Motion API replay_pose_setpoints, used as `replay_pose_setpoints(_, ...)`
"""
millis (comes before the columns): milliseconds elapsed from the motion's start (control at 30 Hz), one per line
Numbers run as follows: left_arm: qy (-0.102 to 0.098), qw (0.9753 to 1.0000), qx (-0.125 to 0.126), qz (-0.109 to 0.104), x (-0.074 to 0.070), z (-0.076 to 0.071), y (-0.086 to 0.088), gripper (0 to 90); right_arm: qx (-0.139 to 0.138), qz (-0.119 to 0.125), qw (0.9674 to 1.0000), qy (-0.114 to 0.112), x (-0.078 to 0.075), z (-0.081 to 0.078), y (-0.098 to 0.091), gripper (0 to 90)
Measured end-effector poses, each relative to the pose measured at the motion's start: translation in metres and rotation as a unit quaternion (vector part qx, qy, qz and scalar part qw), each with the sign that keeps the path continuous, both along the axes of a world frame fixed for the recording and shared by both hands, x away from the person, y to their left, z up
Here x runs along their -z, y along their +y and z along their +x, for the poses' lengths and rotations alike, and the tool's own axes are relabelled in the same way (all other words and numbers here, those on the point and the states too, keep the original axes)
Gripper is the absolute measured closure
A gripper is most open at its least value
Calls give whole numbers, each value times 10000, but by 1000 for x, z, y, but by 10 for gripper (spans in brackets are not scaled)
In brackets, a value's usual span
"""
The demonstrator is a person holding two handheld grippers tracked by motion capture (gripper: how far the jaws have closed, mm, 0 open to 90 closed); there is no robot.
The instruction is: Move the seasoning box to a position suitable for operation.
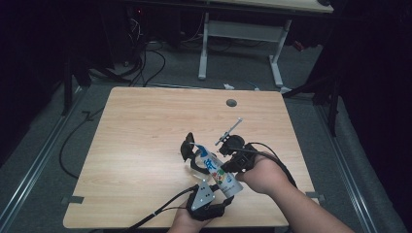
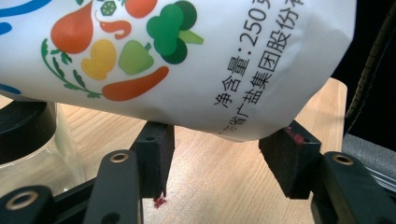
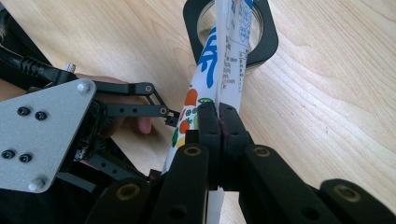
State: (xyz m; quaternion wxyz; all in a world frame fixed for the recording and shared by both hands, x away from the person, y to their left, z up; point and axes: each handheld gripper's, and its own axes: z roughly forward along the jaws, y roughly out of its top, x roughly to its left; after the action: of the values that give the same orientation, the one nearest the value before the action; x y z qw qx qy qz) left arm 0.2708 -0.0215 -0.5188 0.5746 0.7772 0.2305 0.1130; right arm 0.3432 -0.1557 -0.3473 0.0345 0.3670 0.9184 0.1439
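White pouch (image 2: pixel 196 70) with blue lettering and bright vegetable print, black-rimmed clear jar (image 3: pixel 261 42), pale wood-grain table (image 1: pixel 145 126)

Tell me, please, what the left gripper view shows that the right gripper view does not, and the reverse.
Left gripper view: the pouch's printed vegetables and weight line up close, with the left hand-held gripper's jaws apart beneath its lower edge. Right gripper view: the right hand-held gripper shut on the pouch's thin edge, the pouch's far end at the jar's black-rimmed mouth, and the left hand-held gripper's grey plate. Shared: the pouch, the jar and the wooden table.
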Motion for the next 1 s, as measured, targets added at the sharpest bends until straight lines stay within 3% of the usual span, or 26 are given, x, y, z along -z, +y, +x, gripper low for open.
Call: replay_pose_setpoints(1000,-4,9998,-195,52,-3,3,2,482,-62,-59,10000,-27,2,11,3,899)
